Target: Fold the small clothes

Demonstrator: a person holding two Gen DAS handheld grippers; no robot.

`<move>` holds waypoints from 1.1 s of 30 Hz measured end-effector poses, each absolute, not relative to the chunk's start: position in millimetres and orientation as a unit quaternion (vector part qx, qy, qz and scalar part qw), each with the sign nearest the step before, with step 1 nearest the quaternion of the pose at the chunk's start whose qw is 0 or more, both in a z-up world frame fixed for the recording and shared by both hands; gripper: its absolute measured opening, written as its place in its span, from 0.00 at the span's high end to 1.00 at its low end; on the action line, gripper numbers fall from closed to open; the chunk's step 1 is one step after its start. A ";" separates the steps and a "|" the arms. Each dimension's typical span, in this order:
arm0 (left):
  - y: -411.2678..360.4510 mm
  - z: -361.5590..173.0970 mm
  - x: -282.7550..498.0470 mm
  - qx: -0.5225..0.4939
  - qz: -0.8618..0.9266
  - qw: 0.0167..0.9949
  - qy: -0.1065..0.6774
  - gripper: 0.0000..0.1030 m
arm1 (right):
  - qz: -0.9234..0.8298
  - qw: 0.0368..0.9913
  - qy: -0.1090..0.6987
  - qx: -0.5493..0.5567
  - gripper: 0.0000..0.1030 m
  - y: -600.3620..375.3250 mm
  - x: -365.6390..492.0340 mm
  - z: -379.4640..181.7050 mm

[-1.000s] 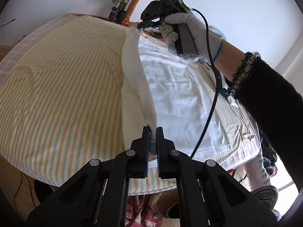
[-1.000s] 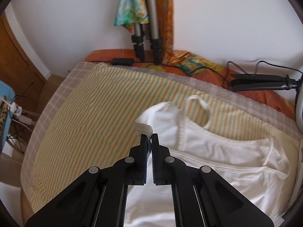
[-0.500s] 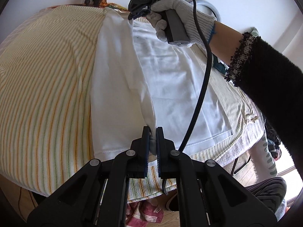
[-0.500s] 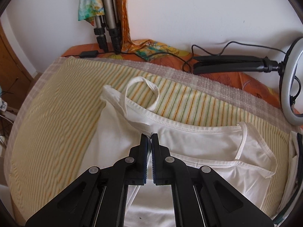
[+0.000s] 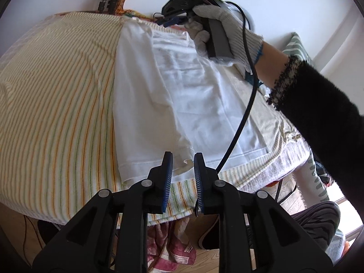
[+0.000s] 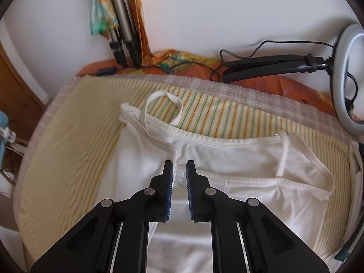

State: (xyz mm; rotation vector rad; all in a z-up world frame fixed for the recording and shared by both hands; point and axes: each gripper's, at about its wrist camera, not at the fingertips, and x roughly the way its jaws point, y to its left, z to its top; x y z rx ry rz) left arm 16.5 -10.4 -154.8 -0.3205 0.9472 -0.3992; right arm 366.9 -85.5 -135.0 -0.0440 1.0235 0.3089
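Observation:
A white strappy top (image 5: 182, 95) lies flat on a striped towel (image 5: 56, 104), with its left side folded inward over the middle. My left gripper (image 5: 183, 160) is open just above the folded hem corner, holding nothing. My right gripper (image 6: 180, 167) is open over the top's (image 6: 227, 159) neckline end, by the folded edge and strap; it also shows in the left wrist view (image 5: 173, 19), held by a gloved hand (image 5: 218, 29).
The striped towel (image 6: 68, 159) covers a table that ends near the left gripper. A ring light (image 6: 348, 79) and black stand (image 6: 268, 67) lie along the far edge, with tripod legs (image 6: 122, 34) against the wall. A black cable (image 5: 243, 113) hangs over the top.
Both grippers carried the top's left side over onto the middle and laid it down. Both then opened and let go of the fabric.

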 end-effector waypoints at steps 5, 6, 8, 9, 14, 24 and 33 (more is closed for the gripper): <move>-6.8 -135.7 -1.3 -0.133 -0.203 0.873 0.423 0.83 | 0.161 0.875 0.457 0.004 0.84 -128.1 319.5 -98.8; -6.2 -132.9 -4.5 -0.129 -0.203 0.876 0.418 0.83 | 0.159 0.879 0.449 0.006 0.82 -138.2 308.3 -91.6; -6.3 -131.3 -5.7 -0.120 -0.203 0.879 0.414 0.83 | 0.154 0.888 0.433 0.009 0.81 -160.3 282.7 -77.7; -8.0 -132.4 -2.3 -0.116 -0.198 0.880 0.416 0.83 | 0.152 0.891 0.427 0.012 0.81 -171.3 270.7 -72.5; -18.6 -148.9 22.5 -0.113 -0.190 0.875 0.430 0.83 | 0.136 0.903 0.407 0.031 0.81 -216.0 213.7 -52.9; -57.9 -183.9 40.4 -0.075 -0.203 0.857 0.467 0.83 | 0.124 0.918 0.370 0.070 0.81 -276.5 140.2 -31.3; -114.4 -149.1 20.6 -0.033 -0.237 0.871 0.428 0.83 | 0.103 0.924 0.358 0.087 0.71 -319.0 132.0 -36.4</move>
